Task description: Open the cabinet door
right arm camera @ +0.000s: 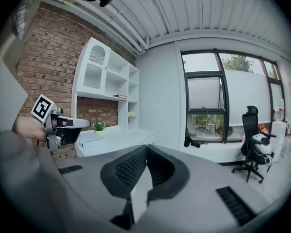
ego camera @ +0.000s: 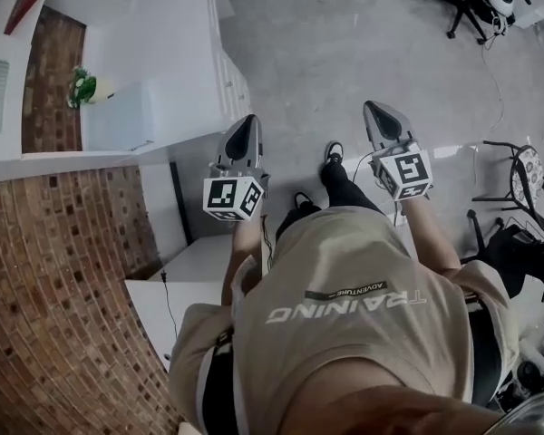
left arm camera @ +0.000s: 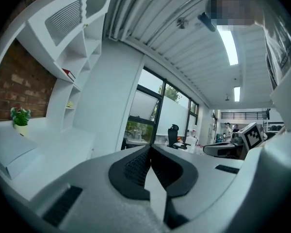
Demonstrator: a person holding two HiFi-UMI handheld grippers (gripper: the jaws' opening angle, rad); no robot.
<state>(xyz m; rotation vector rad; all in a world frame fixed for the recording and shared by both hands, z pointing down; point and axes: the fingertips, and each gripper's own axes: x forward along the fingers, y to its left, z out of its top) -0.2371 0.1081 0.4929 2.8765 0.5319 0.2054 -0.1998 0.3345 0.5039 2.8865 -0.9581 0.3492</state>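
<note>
A white wall unit with a counter (ego camera: 168, 48) stands along the left. Its lower cabinet doors (ego camera: 234, 87) face the floor space, ahead of and left of my left gripper. Its upper doors (right arm camera: 96, 71) are arched and slatted, and look closed. My left gripper (ego camera: 245, 127) is held level in the air by a hand, short of the counter's end. Its jaws are shut on nothing, tips meeting (left arm camera: 149, 147). My right gripper (ego camera: 374, 109) hovers over the floor further right, also shut and empty, tips together (right arm camera: 146, 147). Neither touches the cabinet.
A small potted plant (ego camera: 83, 87) and a white box (ego camera: 118, 116) sit on the counter, with a brick wall (ego camera: 63, 279) behind. Office chairs (ego camera: 462, 3) stand far right, another (right arm camera: 251, 140) by the windows. A black stool (ego camera: 530, 179) is at my right.
</note>
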